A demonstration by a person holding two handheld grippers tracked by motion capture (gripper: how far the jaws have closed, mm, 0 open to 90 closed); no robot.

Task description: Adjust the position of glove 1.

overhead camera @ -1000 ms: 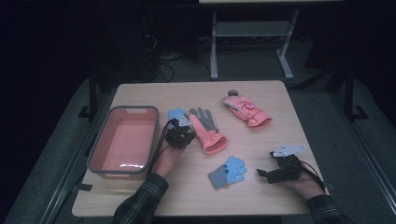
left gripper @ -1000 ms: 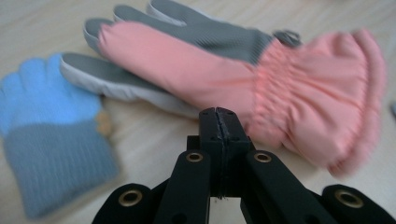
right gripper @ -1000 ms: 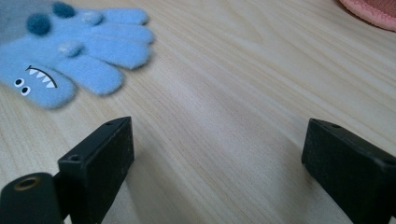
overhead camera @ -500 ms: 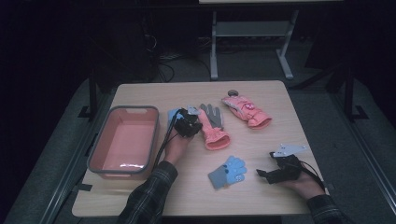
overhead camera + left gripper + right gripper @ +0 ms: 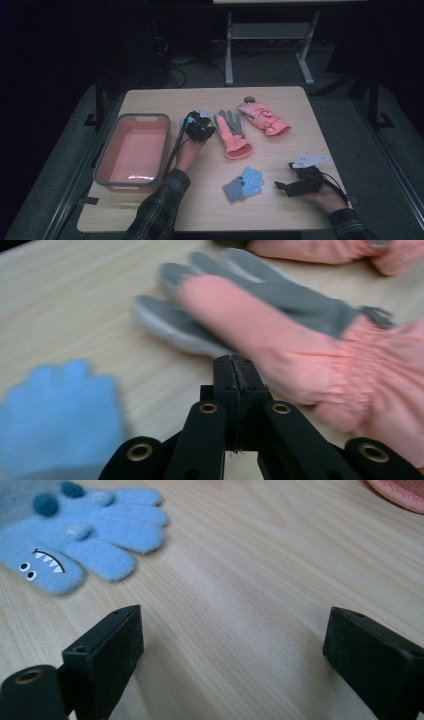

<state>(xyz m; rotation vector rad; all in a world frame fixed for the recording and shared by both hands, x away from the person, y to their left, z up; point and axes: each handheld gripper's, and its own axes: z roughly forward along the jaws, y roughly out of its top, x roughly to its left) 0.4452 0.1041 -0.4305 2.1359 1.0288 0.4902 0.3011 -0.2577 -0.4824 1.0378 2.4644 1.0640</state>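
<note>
Left tongs (image 5: 233,371) clenched empty, shifted from bin (image 5: 131,150) toward pink-and-grey glove (image 5: 231,131), likely next pick; right tongs (image 5: 232,645) released.

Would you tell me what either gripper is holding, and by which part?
Nothing: the left gripper is shut empty beside the pink glove; the right gripper is open.
</note>
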